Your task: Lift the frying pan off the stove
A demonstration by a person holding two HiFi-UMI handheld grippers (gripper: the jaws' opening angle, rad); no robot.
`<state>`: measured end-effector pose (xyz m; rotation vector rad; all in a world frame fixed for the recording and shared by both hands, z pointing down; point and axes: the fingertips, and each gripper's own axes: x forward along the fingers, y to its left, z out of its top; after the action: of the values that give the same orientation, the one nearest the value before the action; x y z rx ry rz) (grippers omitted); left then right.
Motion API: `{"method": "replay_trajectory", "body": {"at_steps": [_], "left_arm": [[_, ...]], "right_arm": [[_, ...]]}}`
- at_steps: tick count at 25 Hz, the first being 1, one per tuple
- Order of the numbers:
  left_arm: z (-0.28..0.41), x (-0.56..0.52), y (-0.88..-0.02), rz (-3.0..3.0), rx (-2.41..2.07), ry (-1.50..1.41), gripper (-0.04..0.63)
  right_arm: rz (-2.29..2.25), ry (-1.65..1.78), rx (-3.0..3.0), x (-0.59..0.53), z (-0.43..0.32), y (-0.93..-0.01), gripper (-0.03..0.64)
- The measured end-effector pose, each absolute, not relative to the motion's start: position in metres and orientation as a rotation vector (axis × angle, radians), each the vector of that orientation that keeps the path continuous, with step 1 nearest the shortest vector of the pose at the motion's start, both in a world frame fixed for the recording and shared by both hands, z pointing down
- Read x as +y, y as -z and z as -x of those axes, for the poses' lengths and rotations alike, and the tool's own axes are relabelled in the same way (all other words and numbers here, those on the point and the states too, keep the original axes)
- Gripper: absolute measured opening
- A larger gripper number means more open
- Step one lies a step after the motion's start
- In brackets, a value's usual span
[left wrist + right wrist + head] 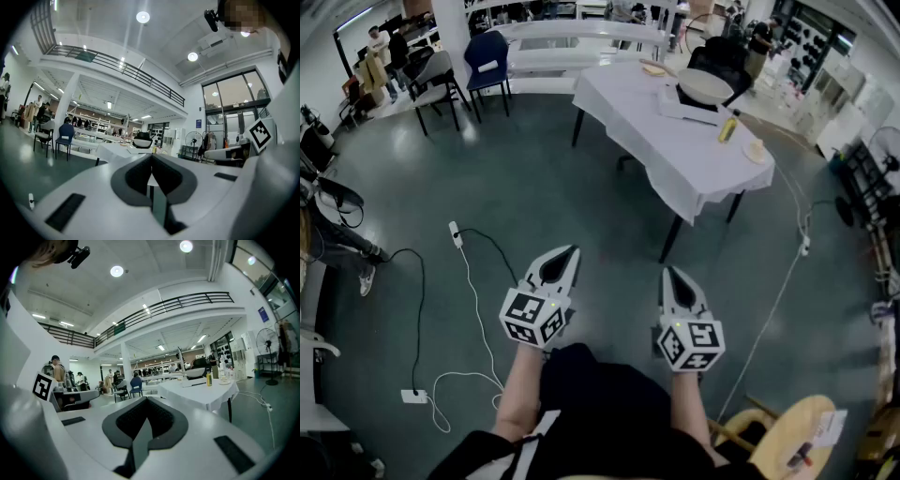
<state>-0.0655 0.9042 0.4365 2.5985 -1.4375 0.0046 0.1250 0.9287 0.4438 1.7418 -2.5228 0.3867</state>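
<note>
Left gripper (570, 253) held low ahead of the person, jaws pressed together, nothing between them. Right gripper (668, 274) just beside it, also closed and empty. Frying pan (705, 86) sits far off at upper right, on a flat pale slab, probably the stove (677, 106), atop the white-clothed table (675, 164). Judged step: approach, grasp not yet begun. Next move calls for reaching the table, parting one pair of jaws, finding the handle, not discernible from here
</note>
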Motion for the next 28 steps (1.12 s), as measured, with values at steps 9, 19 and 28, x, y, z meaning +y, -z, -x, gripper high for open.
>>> {"method": "replay_trajectory", "body": {"at_steps": [9, 19, 28], "left_arm": [[0.025, 0.91, -0.444, -2.59, -1.446, -0.067, 0.007], [0.035, 0.917, -0.448, -2.48, -1.493, 0.058, 0.287], [0.03, 0.861, -0.461, -2.494, -1.472, 0.056, 0.29]], "right_arm": [[-1.744, -0.43, -2.523, 0.939, -0.163, -0.451, 0.005], [-1.75, -0.491, -2.581, 0.94, -0.17, -0.458, 0.322], [-1.723, -0.481, -2.554, 0.883, -0.172, -0.476, 0.324]]}}
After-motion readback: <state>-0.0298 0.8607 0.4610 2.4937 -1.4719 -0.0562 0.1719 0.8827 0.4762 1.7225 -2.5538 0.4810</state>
